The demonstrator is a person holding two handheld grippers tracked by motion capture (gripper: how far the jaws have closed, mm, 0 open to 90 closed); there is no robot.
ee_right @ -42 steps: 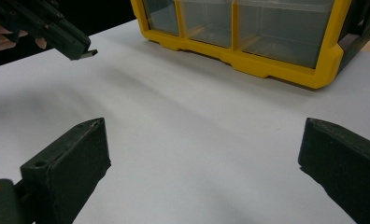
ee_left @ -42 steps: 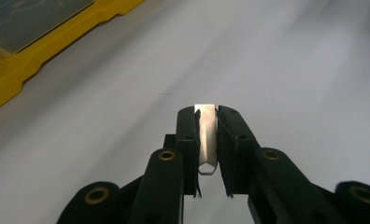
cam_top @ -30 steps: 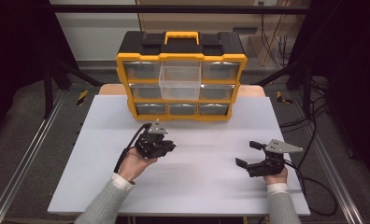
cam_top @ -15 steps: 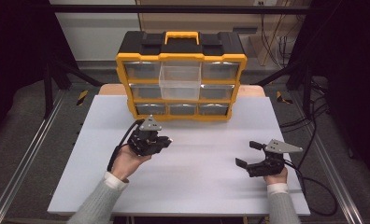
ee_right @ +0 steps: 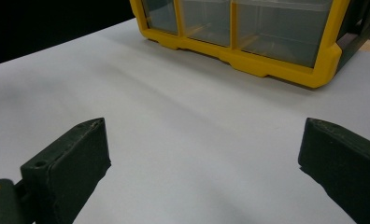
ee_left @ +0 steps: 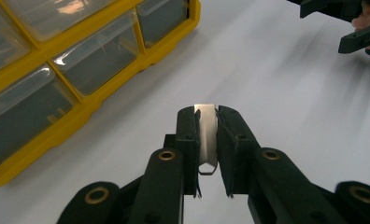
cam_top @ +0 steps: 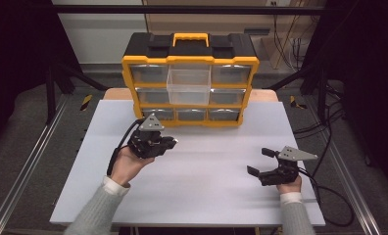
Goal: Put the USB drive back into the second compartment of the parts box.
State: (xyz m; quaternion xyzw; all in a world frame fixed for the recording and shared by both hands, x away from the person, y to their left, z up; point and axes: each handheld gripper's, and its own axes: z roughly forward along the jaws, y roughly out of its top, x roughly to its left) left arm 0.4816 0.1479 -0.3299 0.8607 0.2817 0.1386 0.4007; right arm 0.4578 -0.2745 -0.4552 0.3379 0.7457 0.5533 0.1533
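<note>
Left gripper (cam_top: 171,142), clamping metal strip (ee_left: 206,135), has risen toward organizer (cam_top: 189,83).

Ahead of the left gripper (cam_top: 168,142), the way is blocked by the yellow drawer cabinet (cam_top: 189,120); bare table (cam_top: 206,171) lies open between it and the right gripper (cam_top: 259,161).

White table (cam_top: 197,196), grey floor (cam_top: 30,127), dark surroundings
</note>
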